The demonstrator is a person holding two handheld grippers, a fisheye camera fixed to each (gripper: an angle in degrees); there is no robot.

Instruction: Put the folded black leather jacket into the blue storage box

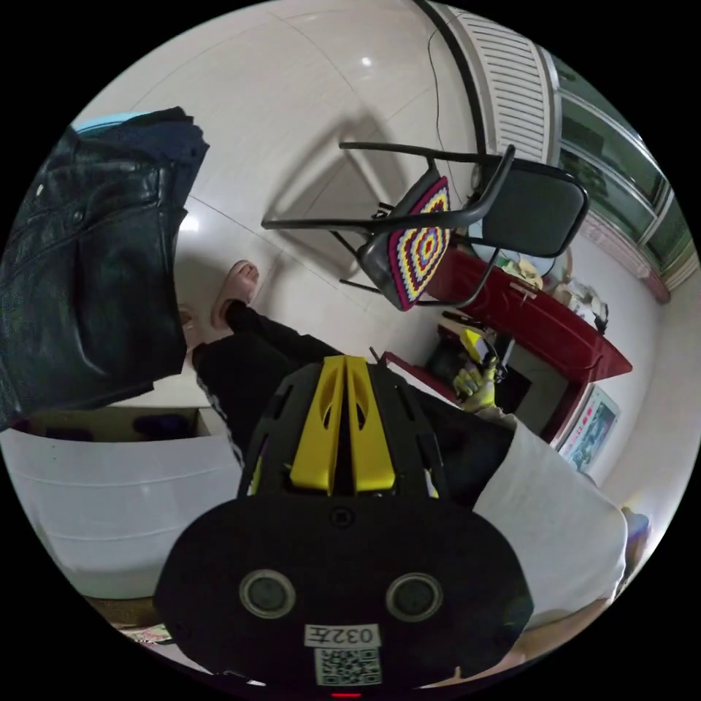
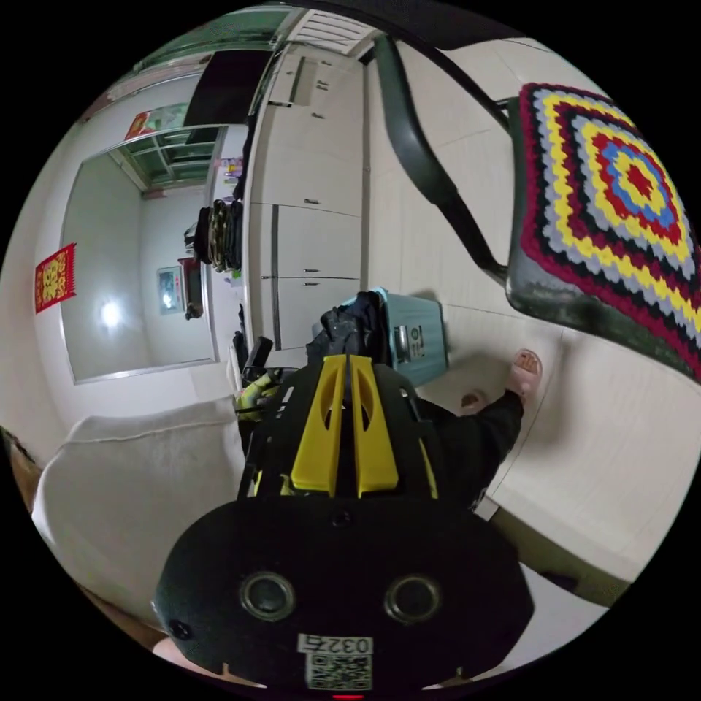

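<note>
The folded black leather jacket (image 1: 87, 270) lies at the left of the left gripper view, with a light blue rim of the storage box (image 1: 109, 119) showing beyond it. In the right gripper view the blue storage box (image 2: 420, 336) stands on the floor with the jacket (image 2: 349, 321) heaped in its open top. My left gripper (image 1: 343, 365) is apart from the jacket, jaws together with nothing between them. My right gripper (image 2: 347, 361) is likewise shut and holds nothing. The right gripper (image 1: 478, 365) also appears in the left gripper view, held in a yellow-gloved hand.
A black chair (image 1: 467, 212) with a bright crocheted cushion (image 2: 621, 190) stands on the pale tiled floor. A person's sandalled foot (image 1: 237, 288) and dark trouser leg are near the box. A white surface (image 1: 109, 496) is beside the jacket; a red cabinet (image 1: 540, 314) stands behind the chair.
</note>
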